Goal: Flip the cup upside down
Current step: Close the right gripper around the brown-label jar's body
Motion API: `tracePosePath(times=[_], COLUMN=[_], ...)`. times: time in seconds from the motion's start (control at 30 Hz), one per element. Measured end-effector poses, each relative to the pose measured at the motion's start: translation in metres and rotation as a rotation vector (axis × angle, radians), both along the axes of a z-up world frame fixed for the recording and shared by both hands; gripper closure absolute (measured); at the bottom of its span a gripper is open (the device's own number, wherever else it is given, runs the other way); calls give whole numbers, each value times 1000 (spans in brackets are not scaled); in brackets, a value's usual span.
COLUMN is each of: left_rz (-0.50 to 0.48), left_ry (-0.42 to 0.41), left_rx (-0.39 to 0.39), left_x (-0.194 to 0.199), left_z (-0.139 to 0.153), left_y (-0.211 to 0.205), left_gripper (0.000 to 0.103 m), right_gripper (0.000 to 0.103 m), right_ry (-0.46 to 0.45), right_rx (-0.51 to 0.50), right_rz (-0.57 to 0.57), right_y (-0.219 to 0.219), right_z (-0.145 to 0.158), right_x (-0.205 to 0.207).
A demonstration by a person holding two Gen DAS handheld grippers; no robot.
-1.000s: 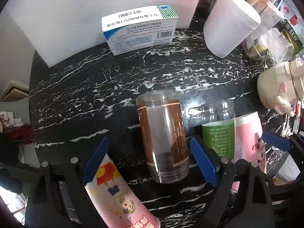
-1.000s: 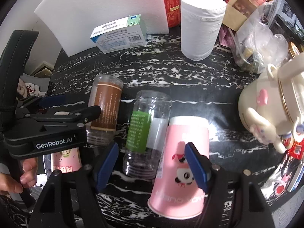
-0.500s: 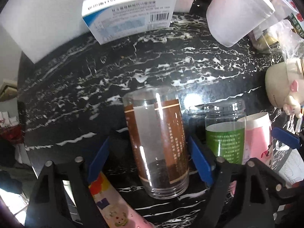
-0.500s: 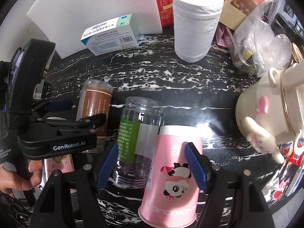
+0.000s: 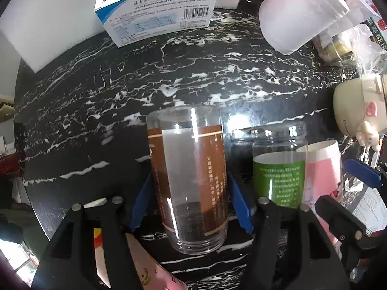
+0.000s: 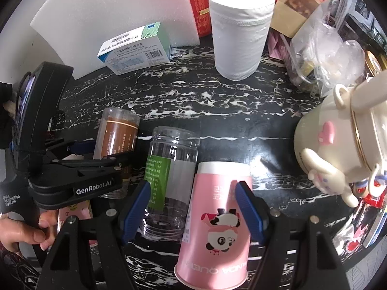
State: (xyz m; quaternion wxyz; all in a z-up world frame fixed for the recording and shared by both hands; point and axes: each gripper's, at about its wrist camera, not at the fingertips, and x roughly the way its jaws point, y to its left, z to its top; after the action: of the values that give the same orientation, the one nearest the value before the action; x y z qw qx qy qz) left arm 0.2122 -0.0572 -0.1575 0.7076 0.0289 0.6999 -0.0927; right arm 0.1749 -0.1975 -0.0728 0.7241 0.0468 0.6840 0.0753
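A clear cup with a brown label point(image 5: 191, 188) stands mouth down on the black marble table point(image 5: 121, 101). My left gripper point(image 5: 191, 200) is shut on it, one blue pad on each side; the cup also shows in the right wrist view point(image 6: 116, 149). A clear jar with a green label point(image 6: 169, 181) and an upside-down pink panda paper cup point(image 6: 217, 222) stand to its right. My right gripper point(image 6: 193, 207) is open, its pads around the pink cup and part of the jar without touching.
A medicine box point(image 6: 135, 48) and white foam board point(image 6: 108, 12) stand at the back. A white paper roll point(image 6: 239, 31), plastic bags point(image 6: 326, 55) and a cream teapot point(image 6: 338, 140) are at right. Another pink cup point(image 5: 145, 265) lies under my left gripper.
My left gripper has moved forward and closed its pads onto the brown-label cup. The right gripper has moved slightly and stayed open around the pink cup.
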Motion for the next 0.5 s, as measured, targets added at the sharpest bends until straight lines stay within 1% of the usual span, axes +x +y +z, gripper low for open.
tracePosePath(times=[0.17, 0.33, 0.5], left_rz=[-2, 0, -4], left_ry=[-29, -30, -27], left_rx=[8, 5, -3], left_x=[-14, -28, -54], left_z=[12, 29, 44], left_y=[6, 7, 10], left_gripper=[43, 43, 43], right_gripper=[31, 31, 31], right_ry=[-23, -50, -64], right_rx=[2, 6, 13], right_rz=[-8, -8, -12], right_y=[-1, -1, -2], right_z=[11, 26, 39], right_x=[-8, -22, -42])
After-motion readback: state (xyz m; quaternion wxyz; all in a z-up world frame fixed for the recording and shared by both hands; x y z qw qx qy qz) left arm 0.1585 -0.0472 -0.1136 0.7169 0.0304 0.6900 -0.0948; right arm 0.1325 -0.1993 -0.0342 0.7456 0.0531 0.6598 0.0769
